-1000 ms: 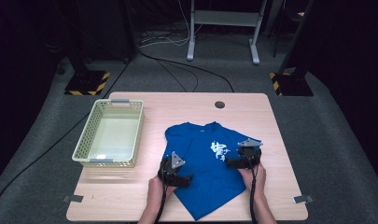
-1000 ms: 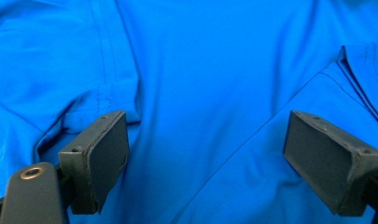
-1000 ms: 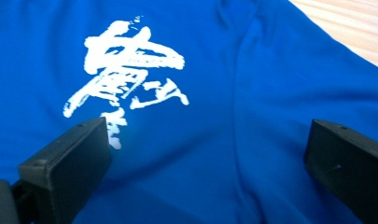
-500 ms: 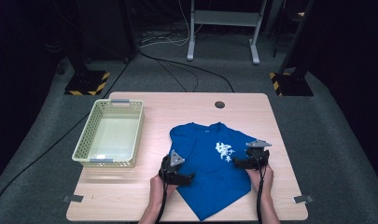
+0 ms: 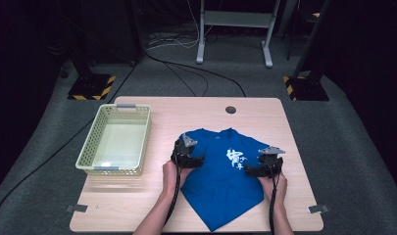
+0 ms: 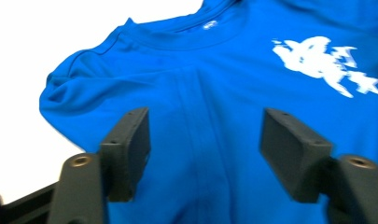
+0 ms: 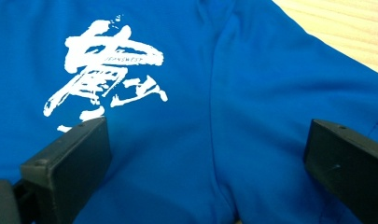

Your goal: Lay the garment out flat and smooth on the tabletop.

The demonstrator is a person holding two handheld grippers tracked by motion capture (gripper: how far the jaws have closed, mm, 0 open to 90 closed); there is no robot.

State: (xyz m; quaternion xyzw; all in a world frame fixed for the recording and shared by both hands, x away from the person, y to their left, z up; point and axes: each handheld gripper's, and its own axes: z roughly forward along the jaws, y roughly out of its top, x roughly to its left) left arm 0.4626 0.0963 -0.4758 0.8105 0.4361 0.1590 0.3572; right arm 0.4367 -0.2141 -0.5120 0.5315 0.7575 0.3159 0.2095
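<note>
The blue T-shirt [image 5: 220,181] lies flat on the right half of the worktop [image 5: 137,205], skewed so that its collar points toward the far edge and its hem corner reaches close to the near edge. Its white brush-stroke print [image 5: 236,159] faces up on the chest.

The left claw [image 5: 186,157] sits over the shirt's left sleeve and shoulder. In the left gripper view its jaws have just been closing, yet they stand clearly apart, with flat blue cloth in the gap and nothing pinched that can be made out. The right claw [image 5: 265,166] rests at the shirt's right edge, just beside the print. In the right gripper view its jaws are spread wide over the cloth, a soft fold running between them, and they clamp nothing.

The step in hand looks like folding or gathering the shirt: both claws are placed at its sides for a grip. The next move likely calls for each claw to press down and pinch a layer of fabric, since thin, flat cloth can slip out of a shallow bite, and then for the two to lift evenly so the shirt does not bunch.

The pale yellow mesh basket [image 5: 88,155] stands on the left half of the worktop, well apart from the shirt, and holds nothing.
</note>
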